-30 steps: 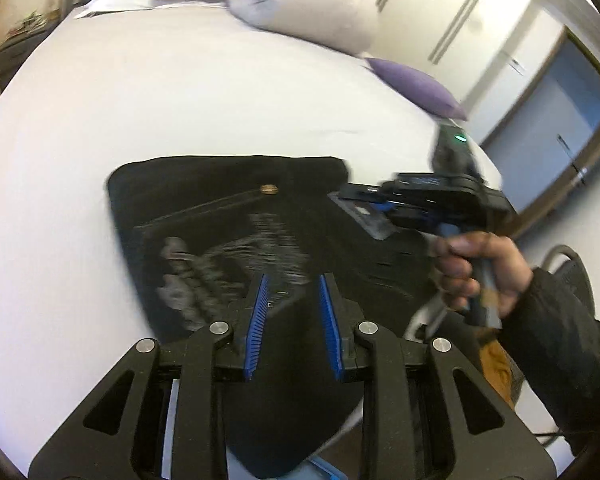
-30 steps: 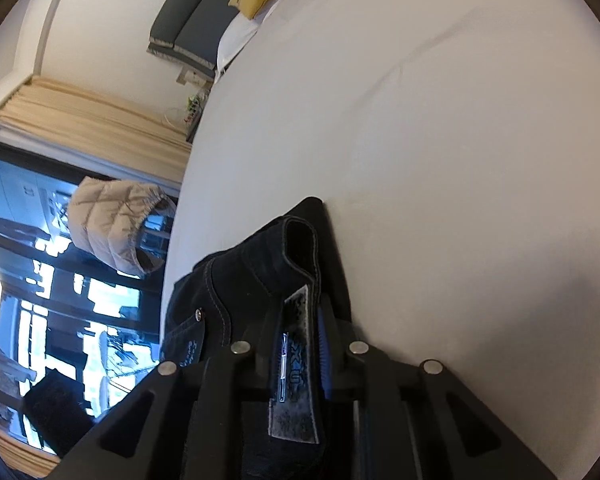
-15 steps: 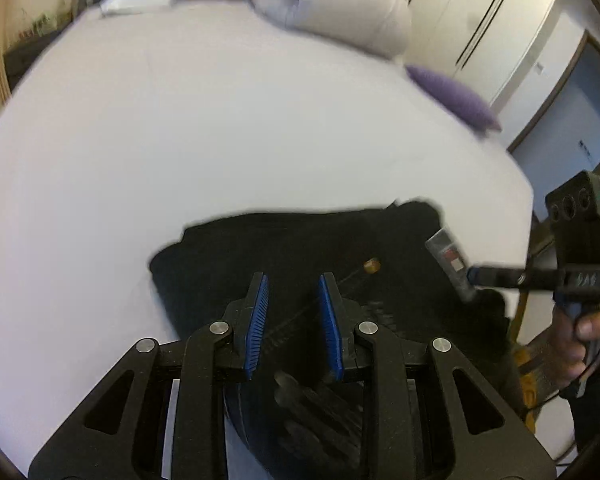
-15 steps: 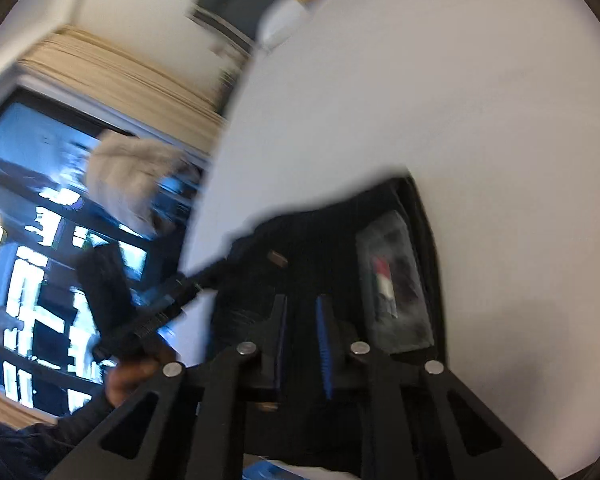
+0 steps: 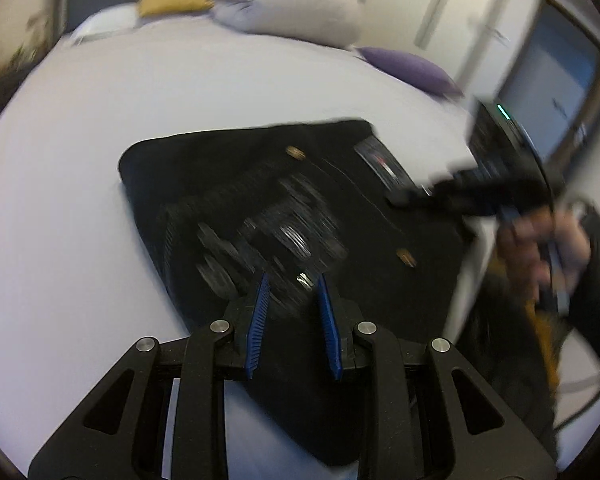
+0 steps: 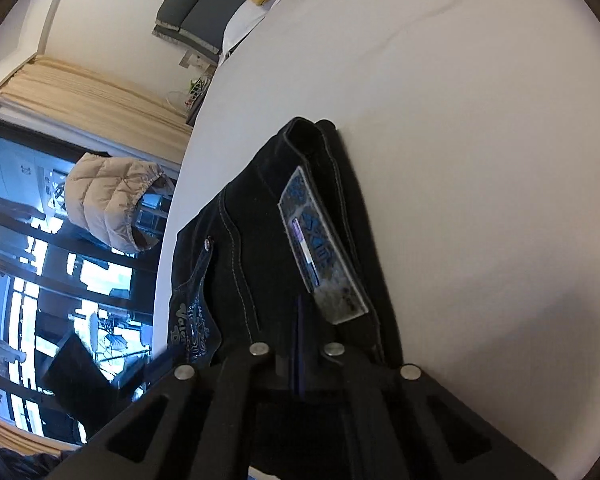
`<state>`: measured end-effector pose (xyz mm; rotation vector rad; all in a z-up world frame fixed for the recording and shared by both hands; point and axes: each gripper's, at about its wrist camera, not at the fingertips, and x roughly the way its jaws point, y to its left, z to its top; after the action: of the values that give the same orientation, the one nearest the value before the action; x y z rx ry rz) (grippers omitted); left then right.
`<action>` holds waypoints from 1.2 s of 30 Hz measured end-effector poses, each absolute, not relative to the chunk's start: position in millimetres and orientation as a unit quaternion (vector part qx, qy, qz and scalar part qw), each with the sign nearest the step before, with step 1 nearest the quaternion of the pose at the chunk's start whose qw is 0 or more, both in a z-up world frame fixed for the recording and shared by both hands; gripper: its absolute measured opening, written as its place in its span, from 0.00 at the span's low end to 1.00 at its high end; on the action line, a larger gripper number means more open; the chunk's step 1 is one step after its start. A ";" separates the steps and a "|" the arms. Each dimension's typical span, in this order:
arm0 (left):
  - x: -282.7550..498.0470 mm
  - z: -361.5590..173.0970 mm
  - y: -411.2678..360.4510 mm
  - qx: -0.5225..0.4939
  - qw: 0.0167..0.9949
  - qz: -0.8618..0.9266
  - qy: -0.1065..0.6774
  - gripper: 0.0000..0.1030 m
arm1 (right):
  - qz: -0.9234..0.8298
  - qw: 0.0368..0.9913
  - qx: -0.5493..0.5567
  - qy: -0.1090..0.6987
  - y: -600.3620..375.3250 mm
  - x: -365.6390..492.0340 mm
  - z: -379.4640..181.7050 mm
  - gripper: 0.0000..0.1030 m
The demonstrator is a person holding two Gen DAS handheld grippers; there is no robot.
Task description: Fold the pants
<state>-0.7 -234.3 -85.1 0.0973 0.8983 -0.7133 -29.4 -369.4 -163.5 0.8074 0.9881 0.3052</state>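
Folded black pants point(image 5: 284, 216) lay on the bed point(image 5: 100, 128). Right gripper point(image 6: 300, 356) clenched the waistband; left gripper point(image 5: 292, 304) released. Next: likely smoothing.

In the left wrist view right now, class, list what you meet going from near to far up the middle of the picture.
left gripper → black pants → bare white bed sheet → rolled white duvet

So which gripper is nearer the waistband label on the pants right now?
Right. The right gripper is shut on the pants at the waistband, just below the label. The left gripper hangs open over the printed back pocket, well away from it.
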 end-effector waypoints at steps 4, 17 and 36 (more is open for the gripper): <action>-26.4 -84.9 -228.8 0.100 0.846 -0.345 0.393 0.23 | 0.131 0.807 0.360 0.450 -367.1 -58.6 -151.6 0.00; -17.9 -83.7 -229.5 0.064 0.849 -0.344 0.395 0.24 | 0.158 0.826 0.386 0.380 -378.6 -89.4 -143.1 0.11; 84.0 -123.0 -164.5 -0.228 0.751 -0.286 0.550 0.85 | 0.172 0.747 0.396 0.505 -416.6 13.2 -158.1 0.62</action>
<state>84.0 -164.5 -123.0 -0.4983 1.2023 -0.6240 13.2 -416.6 -158.1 0.8665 1.1049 0.3763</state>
